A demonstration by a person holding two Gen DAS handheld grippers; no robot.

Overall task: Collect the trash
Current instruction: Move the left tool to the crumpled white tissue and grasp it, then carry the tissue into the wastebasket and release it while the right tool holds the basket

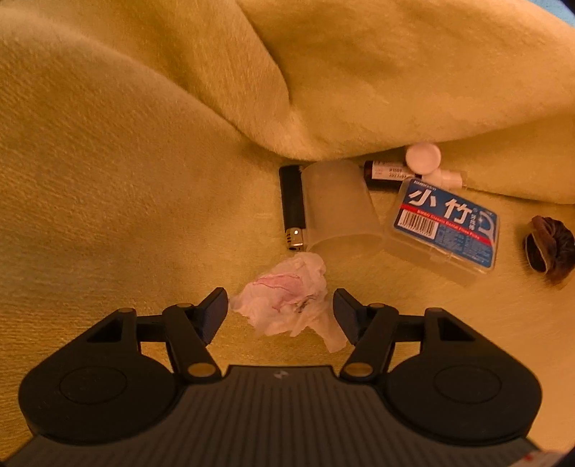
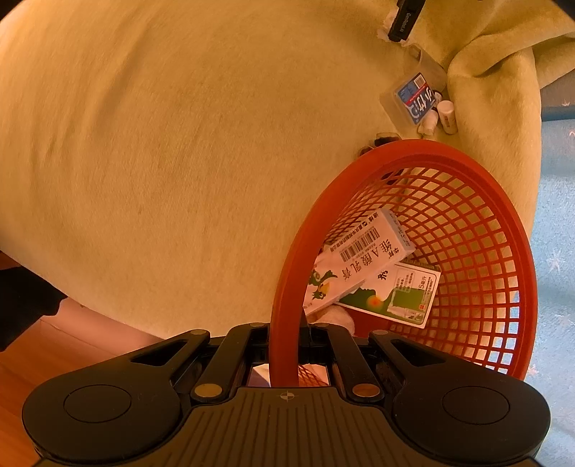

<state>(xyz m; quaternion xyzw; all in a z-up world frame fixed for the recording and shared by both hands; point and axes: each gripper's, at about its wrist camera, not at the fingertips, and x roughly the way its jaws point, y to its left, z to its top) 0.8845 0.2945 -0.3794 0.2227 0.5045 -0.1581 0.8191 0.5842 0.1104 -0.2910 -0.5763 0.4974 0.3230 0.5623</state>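
Note:
A crumpled white tissue [image 1: 287,298] with pink stains lies on the yellow blanket [image 1: 125,161]. My left gripper [image 1: 281,305] stands open around it, one finger on each side, neither pressing it. Beyond it lie a black lighter [image 1: 291,204], a clear plastic cup [image 1: 337,208] on its side, a blue dental floss box [image 1: 445,226] and a used tea bag [image 1: 548,248]. My right gripper [image 2: 285,337] is shut on the rim of a red mesh basket [image 2: 467,201], which holds two cardboard boxes [image 2: 363,258]. The other gripper's finger [image 2: 404,19] shows at the top of the right wrist view.
A dark small bottle [image 1: 381,174] and white caps [image 1: 423,156] sit under a blanket fold. The floss box [image 2: 413,95] and white caps [image 2: 445,115] also show beyond the basket. The bed edge and wooden floor [image 2: 43,363] are at lower left, blue carpet [image 2: 553,215] at right.

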